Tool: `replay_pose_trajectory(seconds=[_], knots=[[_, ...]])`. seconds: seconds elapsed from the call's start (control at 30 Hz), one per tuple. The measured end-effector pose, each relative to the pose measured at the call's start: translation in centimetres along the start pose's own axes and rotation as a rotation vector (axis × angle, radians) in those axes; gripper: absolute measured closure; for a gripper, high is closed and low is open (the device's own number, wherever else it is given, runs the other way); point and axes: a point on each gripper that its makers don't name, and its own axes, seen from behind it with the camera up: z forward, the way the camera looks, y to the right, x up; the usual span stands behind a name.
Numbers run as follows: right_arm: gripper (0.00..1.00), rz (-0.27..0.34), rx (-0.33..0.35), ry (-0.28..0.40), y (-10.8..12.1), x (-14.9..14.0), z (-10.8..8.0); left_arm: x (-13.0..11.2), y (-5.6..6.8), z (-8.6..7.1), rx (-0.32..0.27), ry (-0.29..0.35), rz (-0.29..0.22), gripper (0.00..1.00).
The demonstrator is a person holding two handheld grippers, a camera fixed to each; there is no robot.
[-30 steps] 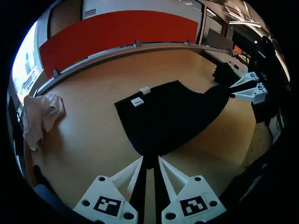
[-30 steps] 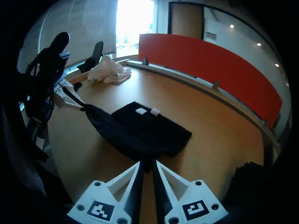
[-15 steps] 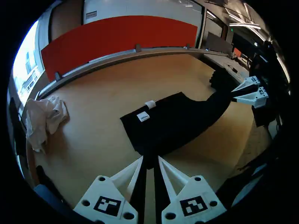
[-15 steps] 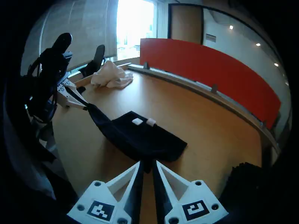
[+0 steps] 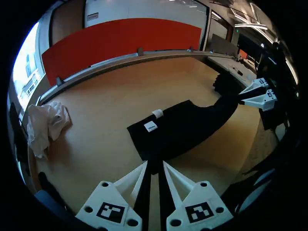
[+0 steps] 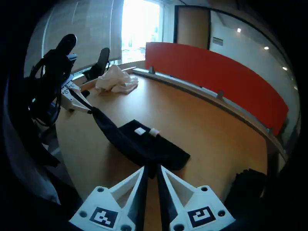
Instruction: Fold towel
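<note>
A black towel (image 5: 181, 125) sits toward the near edge of the wooden tabletop (image 5: 111, 96). One long side is drawn taut between the two grippers and the rest lies on the wood. The left gripper (image 5: 154, 164) is clamped tight on one corner, with dark cloth pinched between its white fingers. The right gripper (image 6: 152, 168) pinches the other corner the same way.

Beyond the towel, bare wood runs wide to the far edge, where a red partition (image 5: 123, 38) stands on a pale rail along the curve. A crumpled pale cloth (image 5: 48, 123) lies well apart from the towel, near the far left corner. In the right gripper view an office chair (image 6: 102, 57) stands behind that cloth by the bright window. A dark stack (image 5: 225, 82) rests near the right edge, close to where the right gripper holds the corner.

Two small white tags (image 5: 151, 126) lie side by side on top of the towel near its far edge. Any print on them is too small to read. Each gripper finger bears a square black-and-white marker (image 5: 111, 212), a pattern and not words.
</note>
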Motion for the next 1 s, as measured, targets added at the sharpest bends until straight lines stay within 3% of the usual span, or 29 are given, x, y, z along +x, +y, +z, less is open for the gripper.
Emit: replay_pose_trajectory(seconds=[0.47,1.0], knots=[[0.84,-0.019,0.004,-0.023,0.9,0.1,0.8,0.7,-0.6,0.8,0.009,-0.001,-0.016,0.88],[0.84,-0.036,0.003,-0.091,4.4,-0.8,5.1,2.4,-2.5,5.5,0.028,-0.013,-0.031,0.88]])
